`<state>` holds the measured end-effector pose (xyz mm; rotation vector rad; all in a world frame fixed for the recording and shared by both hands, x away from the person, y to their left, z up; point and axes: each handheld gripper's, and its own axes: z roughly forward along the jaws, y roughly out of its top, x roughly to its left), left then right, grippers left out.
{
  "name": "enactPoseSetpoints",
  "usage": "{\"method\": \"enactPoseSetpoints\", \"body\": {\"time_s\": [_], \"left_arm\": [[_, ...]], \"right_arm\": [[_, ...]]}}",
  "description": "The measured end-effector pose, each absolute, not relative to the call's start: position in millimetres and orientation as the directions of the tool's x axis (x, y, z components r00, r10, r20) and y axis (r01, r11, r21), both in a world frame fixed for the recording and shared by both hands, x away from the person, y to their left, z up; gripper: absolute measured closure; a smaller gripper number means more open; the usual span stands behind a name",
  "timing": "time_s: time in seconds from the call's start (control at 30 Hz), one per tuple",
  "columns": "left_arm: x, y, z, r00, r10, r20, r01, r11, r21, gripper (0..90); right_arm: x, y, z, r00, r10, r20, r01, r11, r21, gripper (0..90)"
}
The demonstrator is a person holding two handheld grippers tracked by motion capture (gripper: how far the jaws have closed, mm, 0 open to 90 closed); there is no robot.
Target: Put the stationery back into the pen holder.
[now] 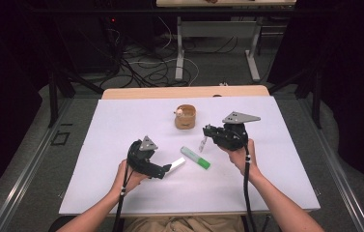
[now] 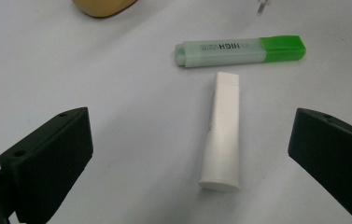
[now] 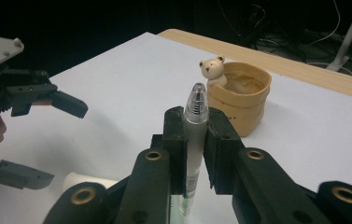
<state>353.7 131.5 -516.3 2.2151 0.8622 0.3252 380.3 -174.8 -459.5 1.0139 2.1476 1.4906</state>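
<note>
Right gripper (image 3: 195, 140), frame middle, clamped on a pen (image 3: 193, 135). Left gripper (image 2: 190, 154) wide apart around white cap (image 2: 222, 135), not touching.

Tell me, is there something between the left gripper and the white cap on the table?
Nothing visible. The white cap lies on bare table between the open jaws of the left gripper; the green highlighter lies beyond it.

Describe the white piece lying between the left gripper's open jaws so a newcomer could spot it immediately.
Start from the white table and find the tan bear-faced cup near its middle; closer to the person lies a green highlighter. Just beside the highlighter, in front of the open left gripper, lies the white cap. It is plain white, short and flared at one end, with no print or colour.
</note>
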Motion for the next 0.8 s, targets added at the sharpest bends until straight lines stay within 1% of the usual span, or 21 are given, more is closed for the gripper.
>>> {"method": "enactPoseSetpoints", "body": {"time_s": [0.3, 0.4, 0.5, 0.8], "left_arm": [[347.5, 138.4, -524.3, 0.742, 0.668, -0.051, 0.51, -0.514, 0.69, 0.3], [349.0, 138.3, -524.4, 0.75, 0.66, -0.044, 0.506, -0.53, 0.68, 0.4], [350.4, 137.3, -523.9, 0.747, 0.663, -0.056, 0.508, -0.514, 0.691, 0.4], [349.3, 136.0, -522.6, 0.747, 0.663, -0.054, 0.506, -0.514, 0.693, 0.4]], "right_arm": [[384.9, -176.1, -455.2, -0.683, 0.725, 0.089, 0.344, 0.211, 0.915, 80.0], [386.8, -174.7, -453.6, -0.687, 0.722, 0.079, 0.337, 0.22, 0.916, 80.0], [389.0, -172.9, -451.4, -0.688, 0.722, 0.072, 0.329, 0.221, 0.918, 79.9], [396.4, -168.6, -441.5, -0.679, 0.732, 0.057, 0.3, 0.206, 0.931, 80.0]]}}
